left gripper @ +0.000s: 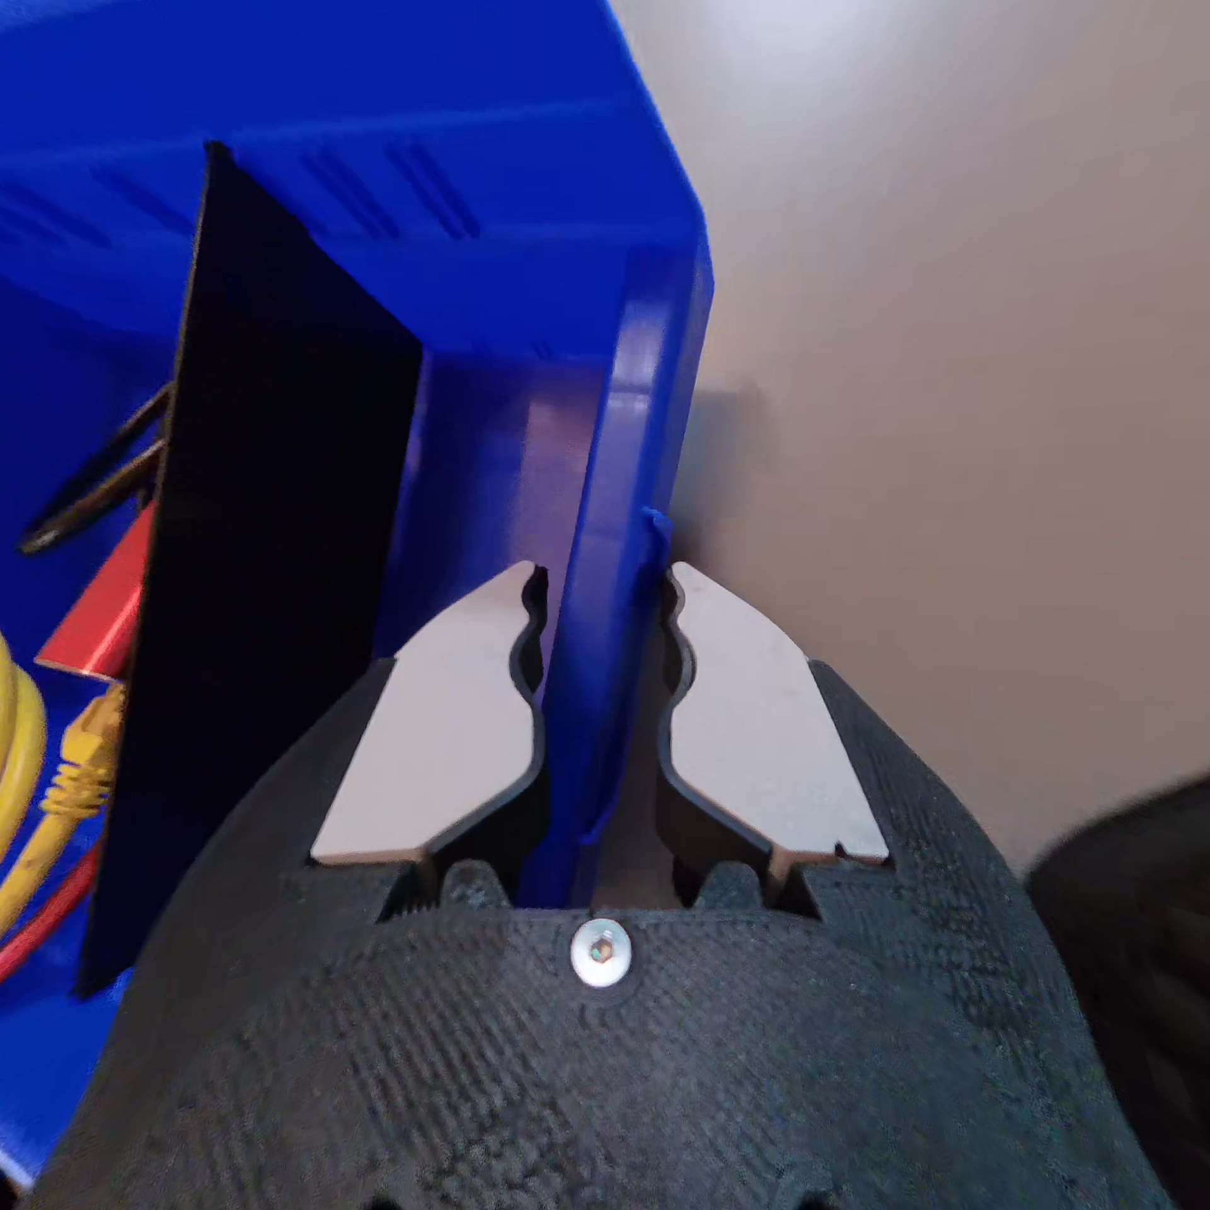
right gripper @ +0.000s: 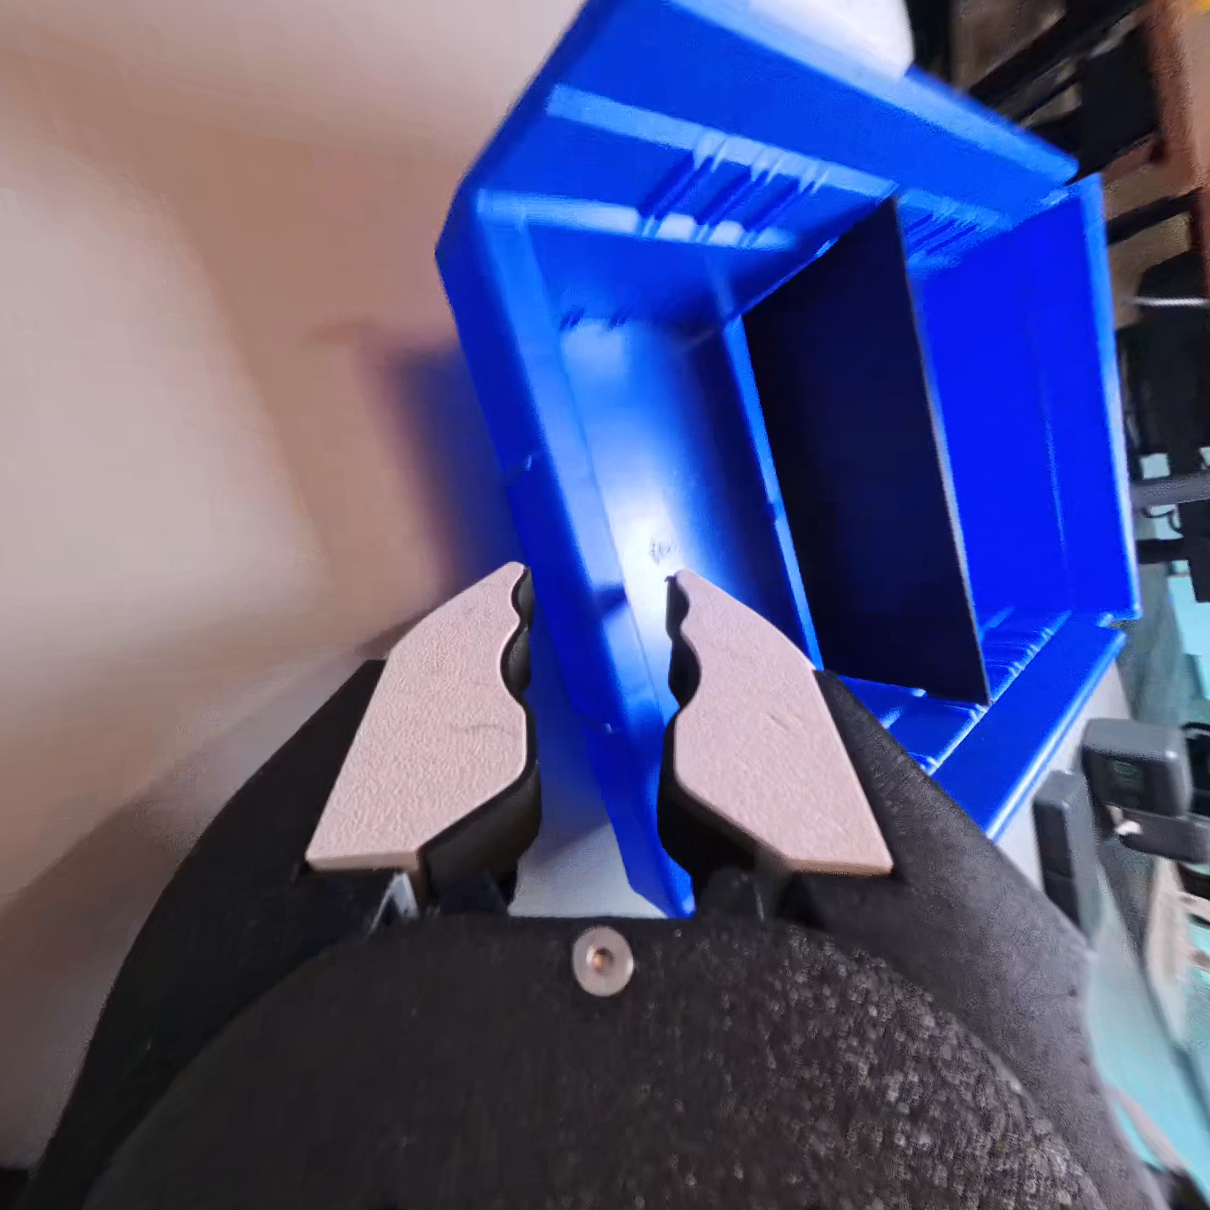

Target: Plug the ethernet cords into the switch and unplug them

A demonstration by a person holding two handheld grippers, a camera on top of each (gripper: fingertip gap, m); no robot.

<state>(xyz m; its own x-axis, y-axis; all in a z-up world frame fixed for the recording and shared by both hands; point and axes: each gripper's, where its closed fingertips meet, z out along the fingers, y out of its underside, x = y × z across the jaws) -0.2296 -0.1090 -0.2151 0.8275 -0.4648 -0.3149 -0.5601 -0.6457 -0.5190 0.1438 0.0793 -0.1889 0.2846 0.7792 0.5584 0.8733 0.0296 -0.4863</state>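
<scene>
A blue plastic bin (left gripper: 393, 196) fills the left wrist view, split by a black divider (left gripper: 275, 491). My left gripper (left gripper: 604, 576) is shut on the bin's side wall, one finger inside and one outside. Left of the divider lie a yellow ethernet cord (left gripper: 78, 772) with its plug, a red cord (left gripper: 39, 943), a red flat piece (left gripper: 98, 622) and black cords (left gripper: 91, 484). In the right wrist view my right gripper (right gripper: 597, 576) is shut on another wall of the same bin (right gripper: 1021, 393), with the divider (right gripper: 864, 458) beyond. I cannot pick out a switch.
A pale surface (left gripper: 949, 327) lies beside the bin. A dark rounded object (left gripper: 1126, 949) sits at the lower right of the left wrist view. Black devices (right gripper: 1126, 786) and dark shelving (right gripper: 1080, 78) stand to the right of the bin. The right wrist view is motion-blurred.
</scene>
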